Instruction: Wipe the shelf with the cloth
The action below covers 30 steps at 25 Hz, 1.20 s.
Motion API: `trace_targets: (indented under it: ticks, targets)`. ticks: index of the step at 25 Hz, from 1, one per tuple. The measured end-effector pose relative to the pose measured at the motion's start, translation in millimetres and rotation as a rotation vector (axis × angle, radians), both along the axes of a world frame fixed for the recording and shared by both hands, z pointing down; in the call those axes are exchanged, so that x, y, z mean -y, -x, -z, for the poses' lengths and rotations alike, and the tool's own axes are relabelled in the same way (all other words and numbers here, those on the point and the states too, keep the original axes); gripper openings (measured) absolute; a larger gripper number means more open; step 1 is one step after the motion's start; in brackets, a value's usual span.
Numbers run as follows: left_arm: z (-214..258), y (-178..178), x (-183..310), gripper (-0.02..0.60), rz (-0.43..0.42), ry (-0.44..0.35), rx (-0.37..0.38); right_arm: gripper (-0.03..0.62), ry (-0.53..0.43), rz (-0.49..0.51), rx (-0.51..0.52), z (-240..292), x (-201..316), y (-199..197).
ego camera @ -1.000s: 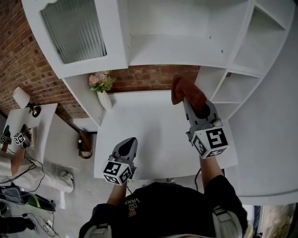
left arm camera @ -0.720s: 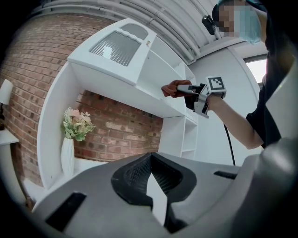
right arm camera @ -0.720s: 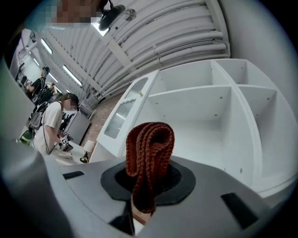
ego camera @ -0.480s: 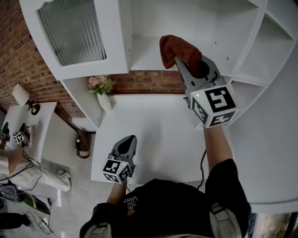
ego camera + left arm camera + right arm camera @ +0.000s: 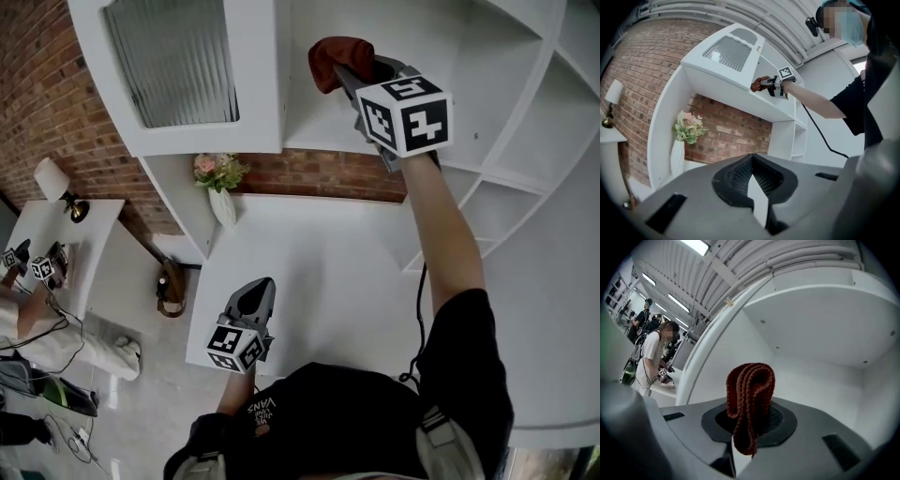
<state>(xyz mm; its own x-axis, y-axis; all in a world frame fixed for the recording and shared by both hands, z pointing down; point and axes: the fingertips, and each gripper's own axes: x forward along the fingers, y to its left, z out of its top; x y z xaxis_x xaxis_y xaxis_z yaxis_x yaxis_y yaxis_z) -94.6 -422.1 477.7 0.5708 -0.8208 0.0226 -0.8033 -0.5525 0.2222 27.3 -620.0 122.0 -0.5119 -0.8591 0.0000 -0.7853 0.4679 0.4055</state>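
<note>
A folded dark red knitted cloth (image 5: 337, 54) sticks up from my right gripper (image 5: 352, 73), which is shut on it. That gripper is raised into the open upper compartment of the white shelf (image 5: 314, 127), with the cloth close to the compartment's left wall. In the right gripper view the cloth (image 5: 750, 394) stands as an upright loop between the jaws, in front of the shelf's back wall (image 5: 811, 376). My left gripper (image 5: 261, 286) hangs low over the front of the white desk (image 5: 319, 253), shut and holding nothing. The left gripper view shows the cloth (image 5: 758, 84) far off at the shelf edge.
A white vase of flowers (image 5: 222, 192) stands at the desk's back left corner. A cabinet door with ribbed glass (image 5: 173, 61) is left of the open compartment, and small cubbies (image 5: 525, 122) are to its right. A person (image 5: 654, 357) stands at another table beyond.
My right gripper has risen with the cloth from just above the desk's back edge into the upper shelf compartment. The left gripper has stayed in place.
</note>
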Motion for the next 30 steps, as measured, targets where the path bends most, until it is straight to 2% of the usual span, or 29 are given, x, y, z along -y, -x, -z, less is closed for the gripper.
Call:
trace_targets:
  ticks: [8, 14, 17, 24, 30]
  targets:
    - [-5.8, 19.2, -7.6, 0.005, 0.073, 0.014, -0.033, 0.07, 0.174, -0.077, -0.171, -27.0, 72.5, 21.8]
    - [-14.6, 32.3, -14.7, 0.005, 0.125, 0.025, -0.052, 0.07, 0.301, -0.074, -0.167, -52.5, 105.0, 37.6]
    - [-18.7, 38.3, -17.7, 0.005, 0.154, 0.024, -0.053, 0.071, 0.355, -0.08, -0.197, -71.0, 117.2, 38.8]
    - [-21.5, 48.4, -22.2, 0.005, 0.191, 0.04, -0.06, 0.069, 0.4, -0.113, -0.32, -87.6, 128.2, 32.6]
    - [-20.4, 35.8, -19.7, 0.005, 0.14, 0.035, -0.062, 0.071, 0.401, -0.177, -0.384, -87.2, 125.3, 1.2]
